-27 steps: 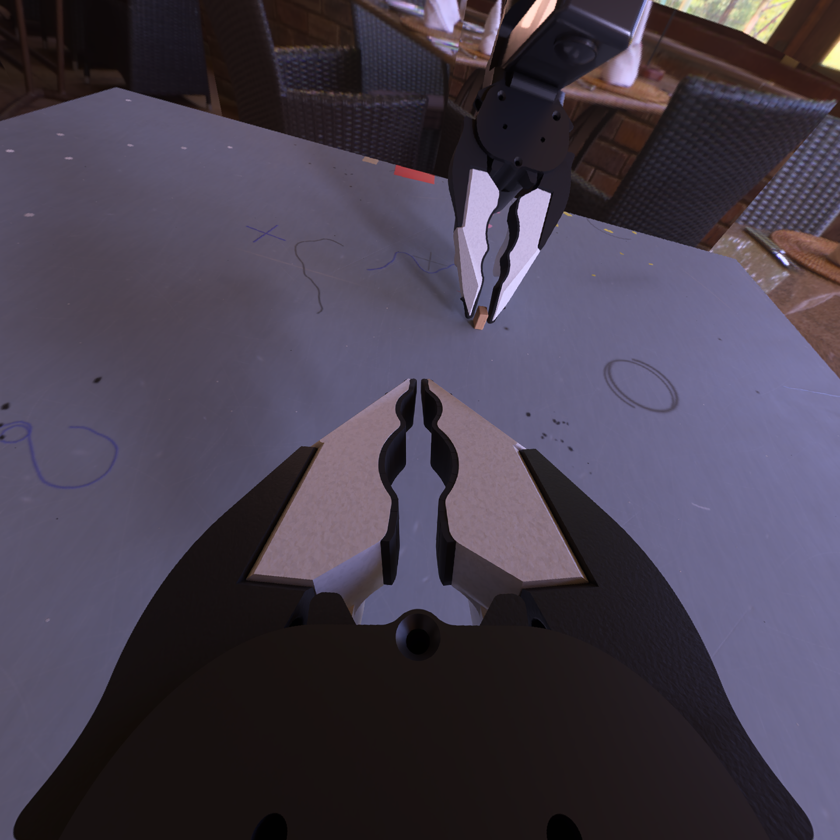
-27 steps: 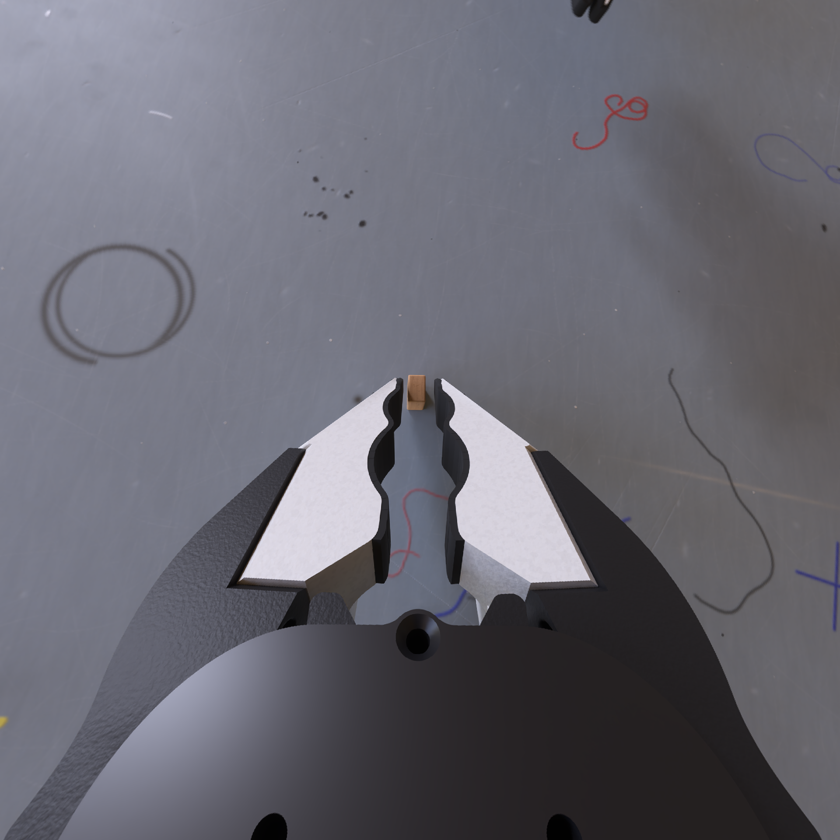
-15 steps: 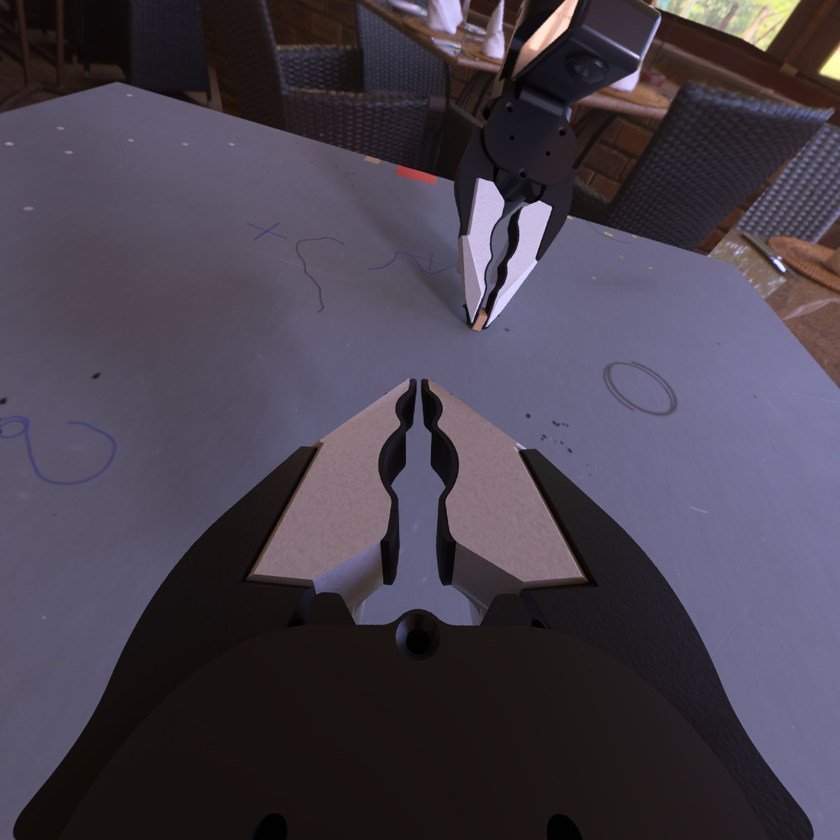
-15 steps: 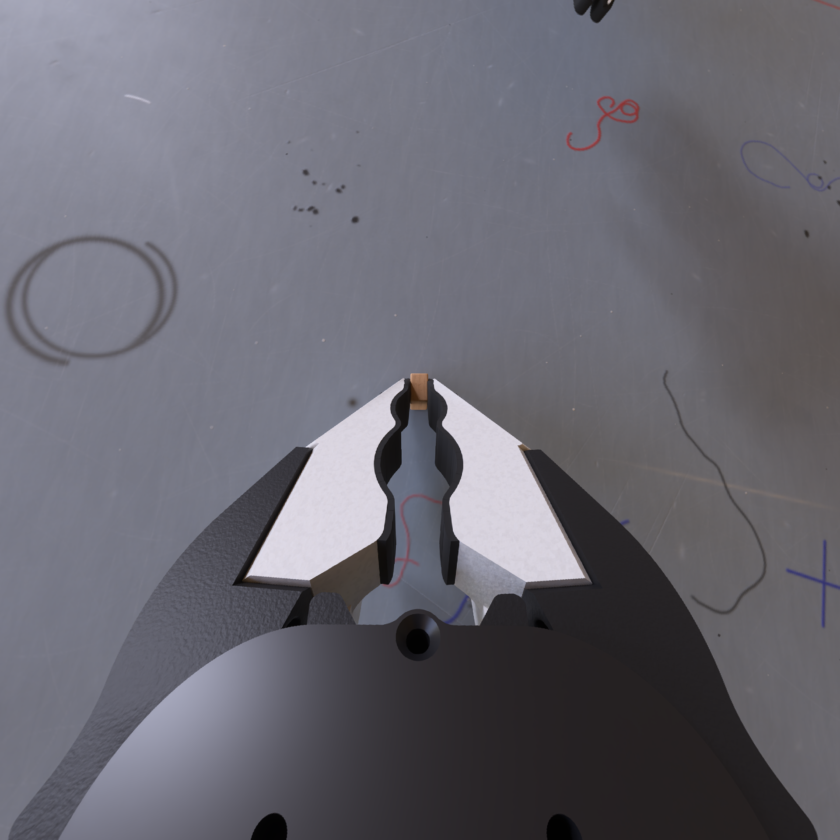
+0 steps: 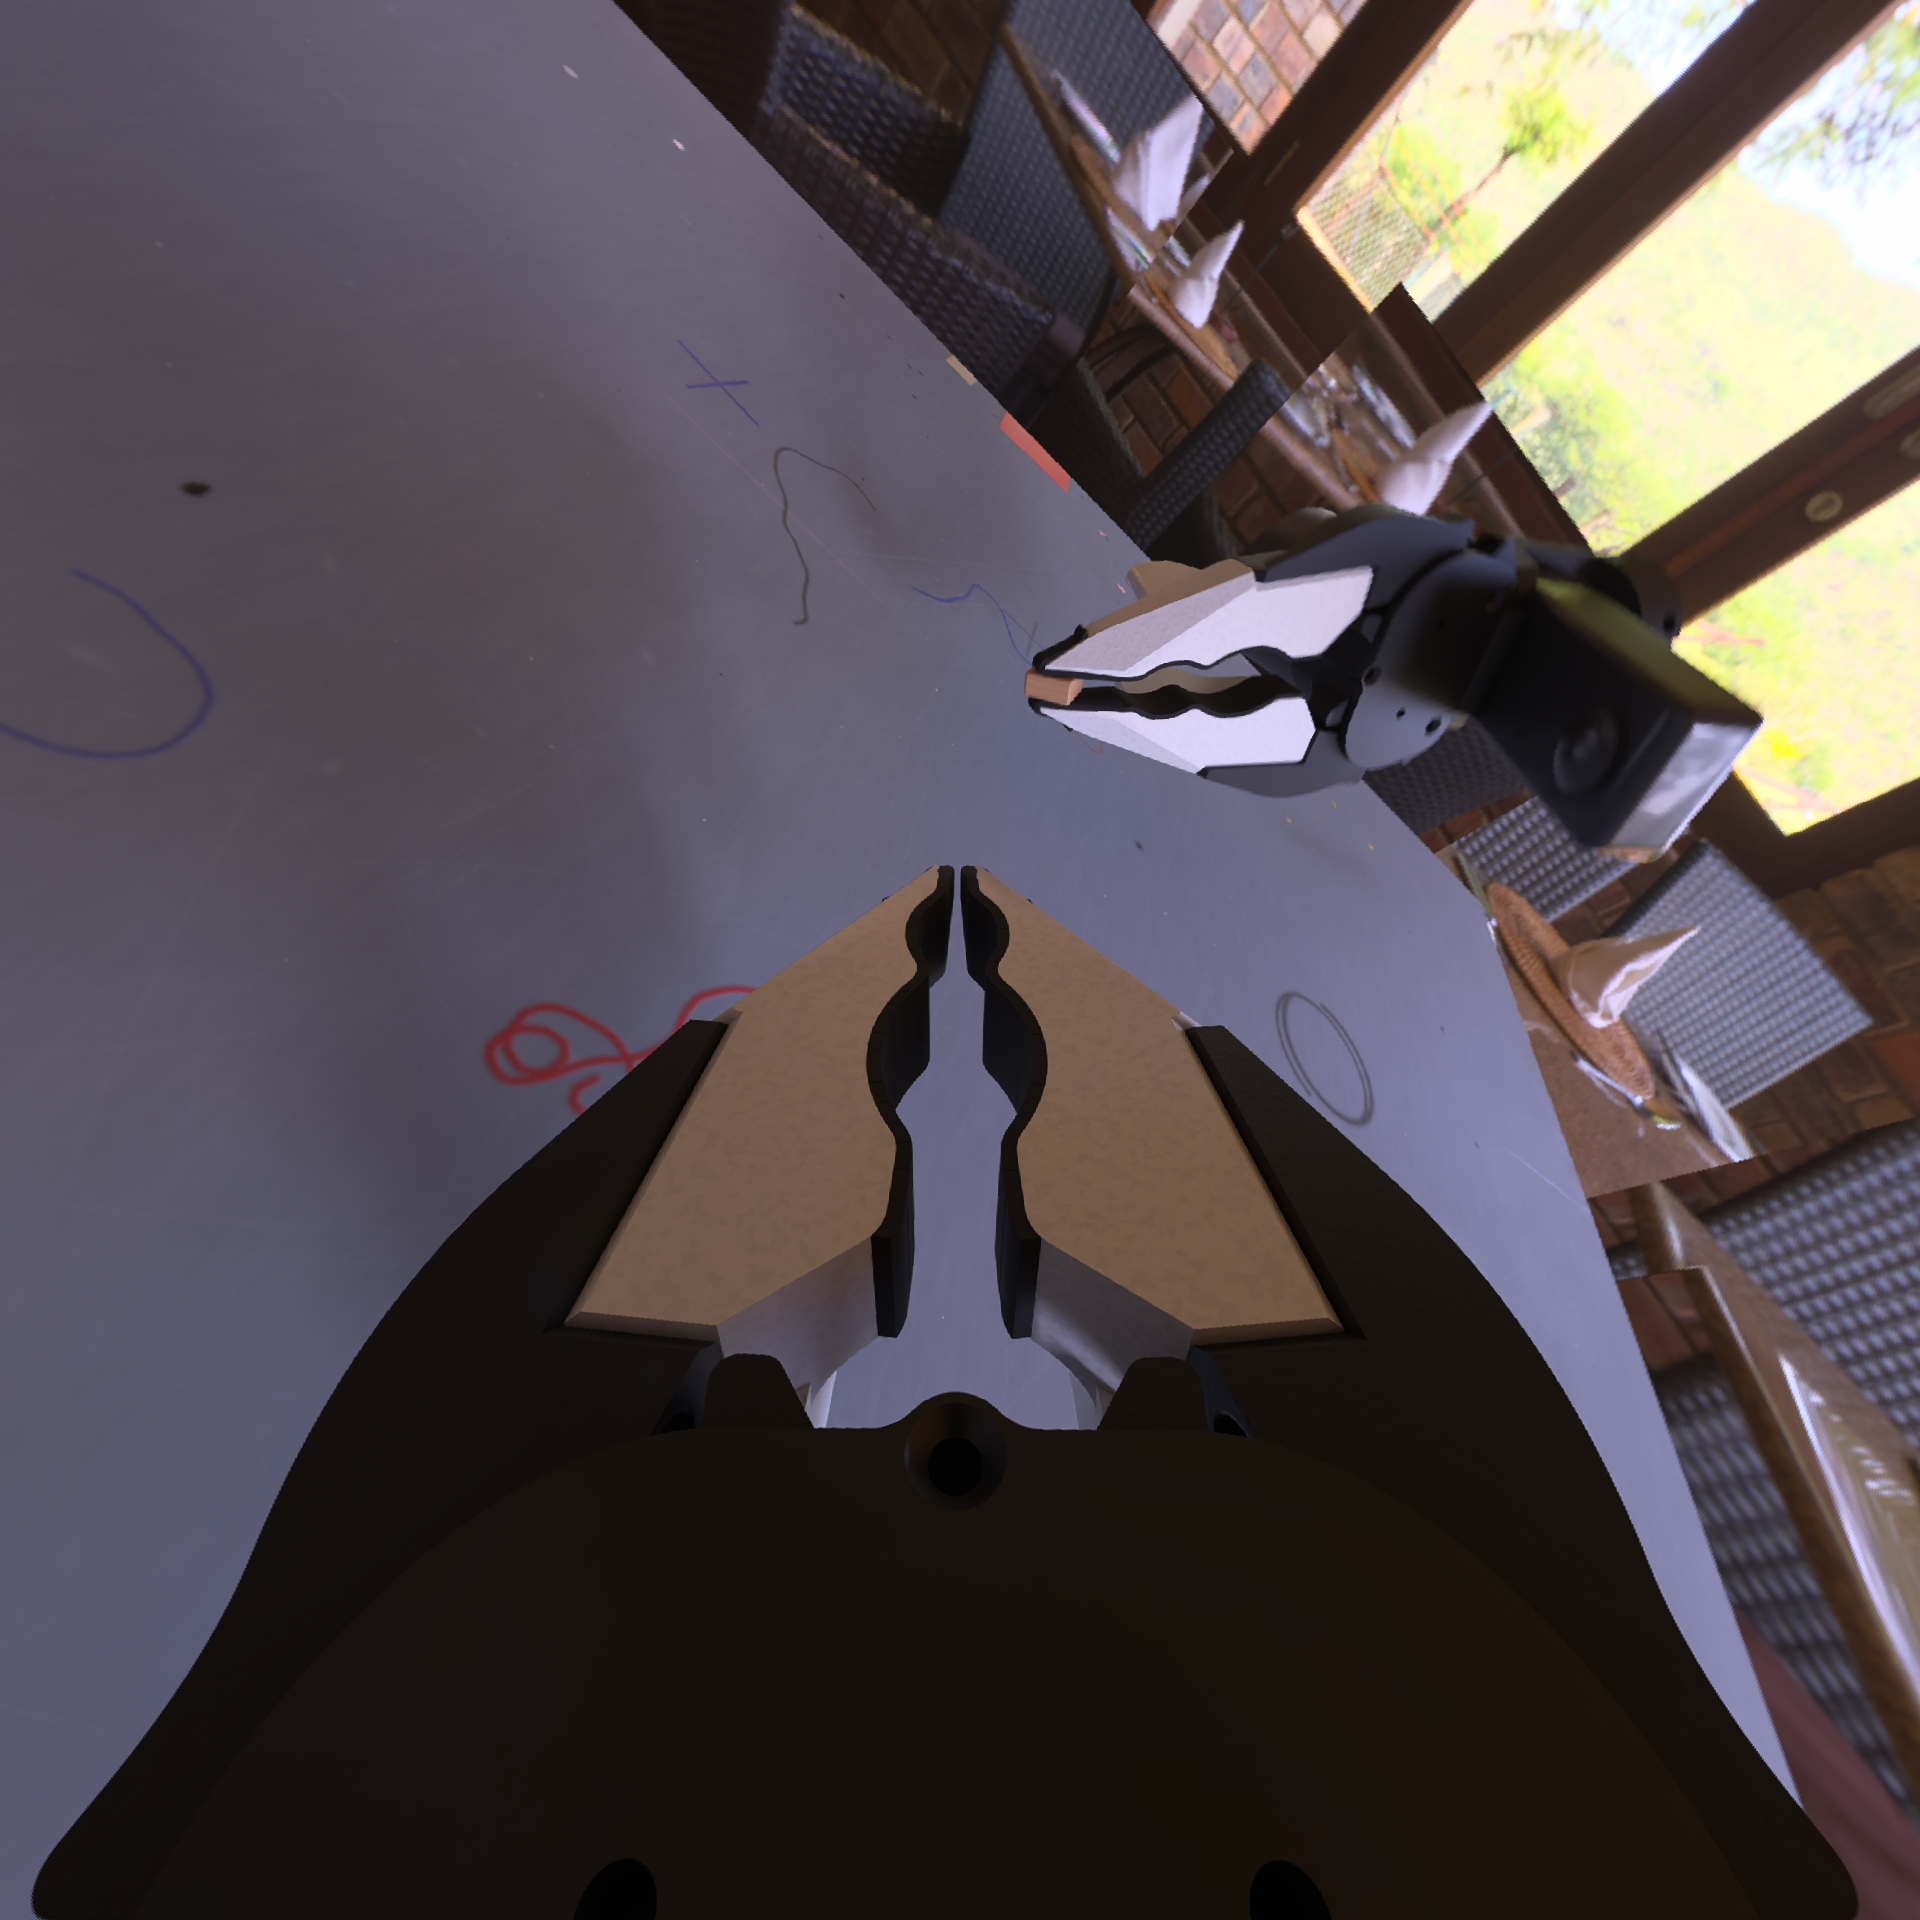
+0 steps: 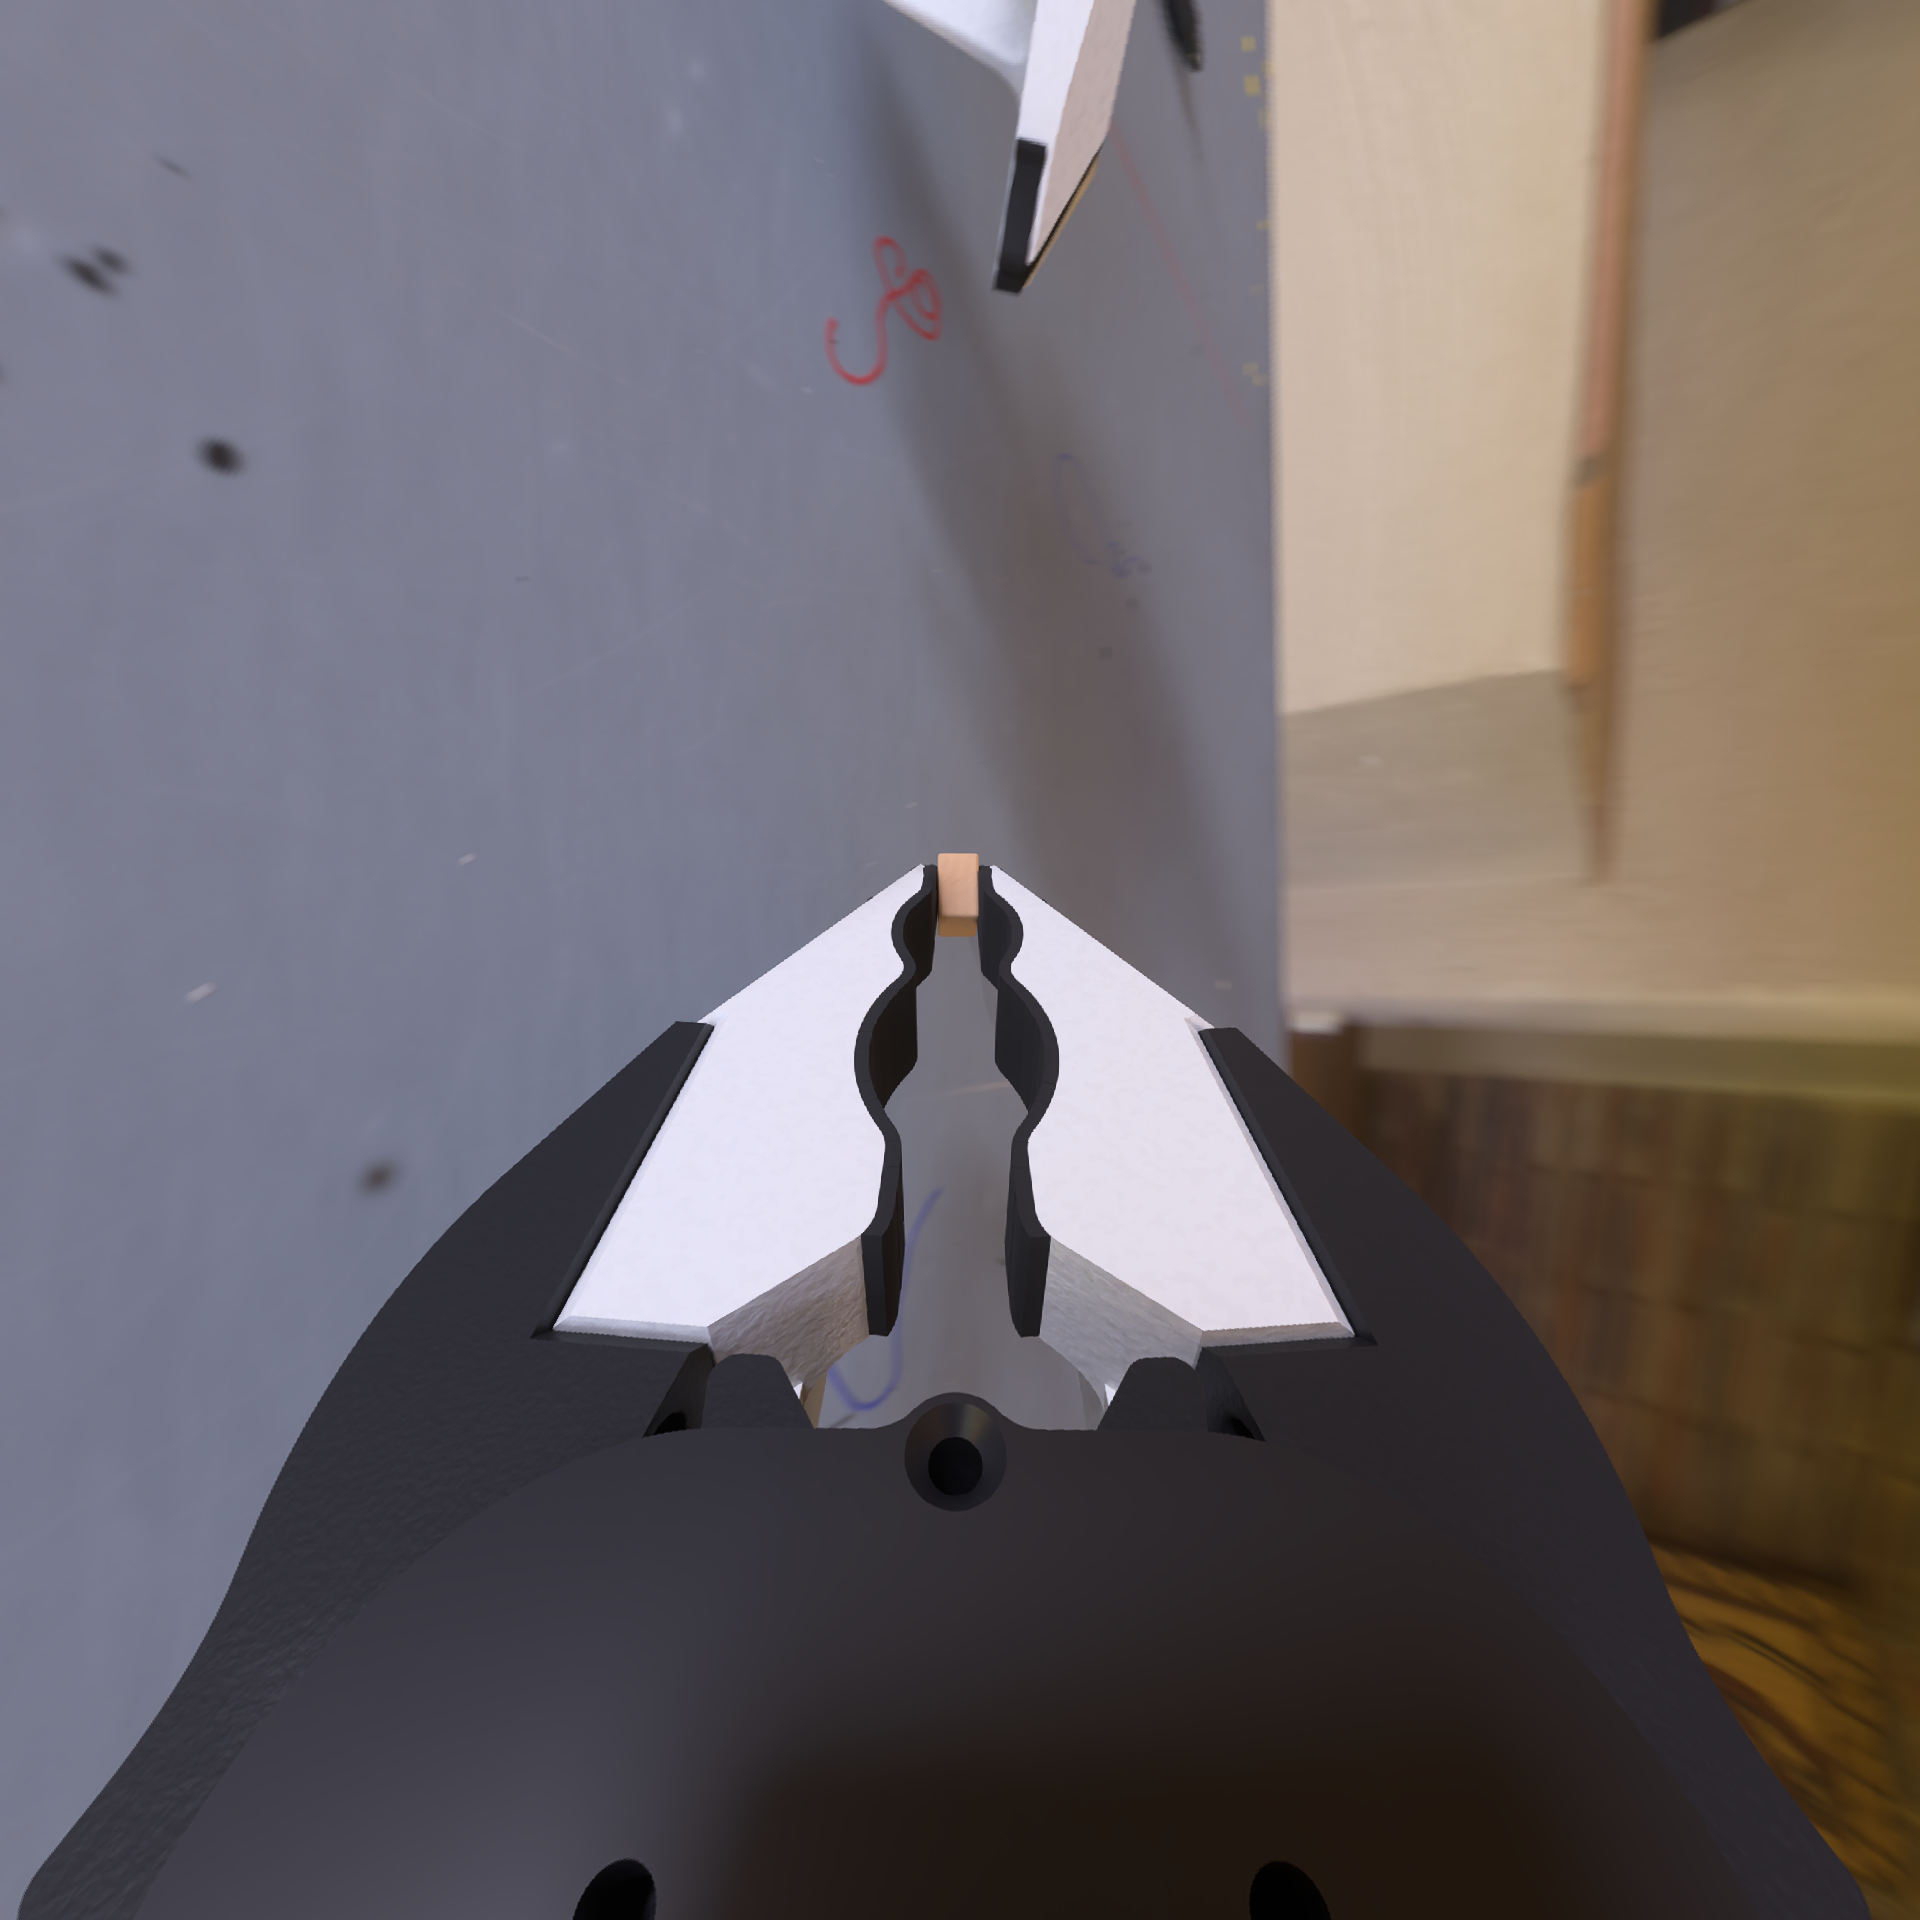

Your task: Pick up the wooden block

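The small wooden block (image 6: 957,896) is pinched between the tips of my right gripper (image 6: 957,878), which is shut on it and holds it well above the grey table (image 6: 520,675). In the left wrist view the right gripper (image 5: 1044,691) hangs in the air over the table's far side with the wooden block (image 5: 1051,688) at its tips. My left gripper (image 5: 956,875) is shut and empty, nearer and lower, above the table (image 5: 416,520). Its fingertips (image 6: 1060,156) show at the top of the right wrist view.
The table bears pen scribbles: a red squiggle (image 5: 551,1044), a grey ring (image 5: 1322,1055), a blue loop (image 5: 135,675). Wicker chairs (image 5: 935,208) and set tables stand beyond its far edge. The table's edge (image 6: 1273,520) drops to a wooden floor (image 6: 1662,1351).
The right gripper has closed on the block, lifted it off the table and tipped toward level. Both views have tilted strongly; the left gripper has stayed shut.
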Robot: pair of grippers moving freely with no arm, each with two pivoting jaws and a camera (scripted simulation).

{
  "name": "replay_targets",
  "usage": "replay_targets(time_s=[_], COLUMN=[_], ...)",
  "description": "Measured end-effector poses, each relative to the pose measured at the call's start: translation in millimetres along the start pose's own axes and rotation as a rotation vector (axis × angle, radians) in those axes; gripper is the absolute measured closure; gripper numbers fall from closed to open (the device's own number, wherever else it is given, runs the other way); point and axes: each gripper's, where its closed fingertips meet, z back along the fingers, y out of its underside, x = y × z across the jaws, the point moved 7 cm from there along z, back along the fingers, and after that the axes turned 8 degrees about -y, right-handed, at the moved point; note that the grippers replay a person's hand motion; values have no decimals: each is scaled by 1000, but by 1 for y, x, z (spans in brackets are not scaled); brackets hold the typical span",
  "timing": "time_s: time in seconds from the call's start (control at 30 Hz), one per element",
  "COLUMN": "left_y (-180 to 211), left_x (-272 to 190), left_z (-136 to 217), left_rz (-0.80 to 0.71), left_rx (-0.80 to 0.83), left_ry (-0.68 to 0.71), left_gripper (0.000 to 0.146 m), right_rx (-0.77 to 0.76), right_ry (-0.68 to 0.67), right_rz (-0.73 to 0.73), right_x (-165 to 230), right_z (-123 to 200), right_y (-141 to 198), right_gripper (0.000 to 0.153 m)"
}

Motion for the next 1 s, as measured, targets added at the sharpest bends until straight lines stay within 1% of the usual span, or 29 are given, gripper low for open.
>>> replay_targets(time_s=[0.07, 0.17, 0.23, 0.37, 0.43, 0.57, 0.7, 0.9, 1.0], left_y=[0, 1, 1, 2, 1, 1, 1, 0, 0], left_x=[1, 2, 3, 2, 0, -3, -5, -8, -9], left_z=[0, -1, -1, 0, -1, -1, -1, -1, -2], left_rz=[26, 55, 66, 58, 43, 20, -1, -49, -54], left_rx=[-4, -6, -7, -7, -8, -9, -9, -12, -12], left_ry=[-2, -2, -2, -7, -14, -22, -31, -34, -38], left_gripper=[145, 145, 145, 145, 145, 145, 145, 145, 145], right_rx=[42, 111, 161, 271, 286, 291, 308, 304, 357], right_ry=[120, 259, 353, 415, 421, 426, 403, 320, 247], right_rz=[71, 145, 240, 406, 449, 433, 428, 418, 367], right_x=[-4, -16, -23, -27, -28, -33, -35, -38, -44], right_z=[-4, -11, -17, -38, -44, -47, -48, -40, -39], right_y=[-9, -24, -32, -45, -51, -60, -64, -71, -71], right_gripper=[146, 146, 146, 146, 146, 146, 146, 146, 146])
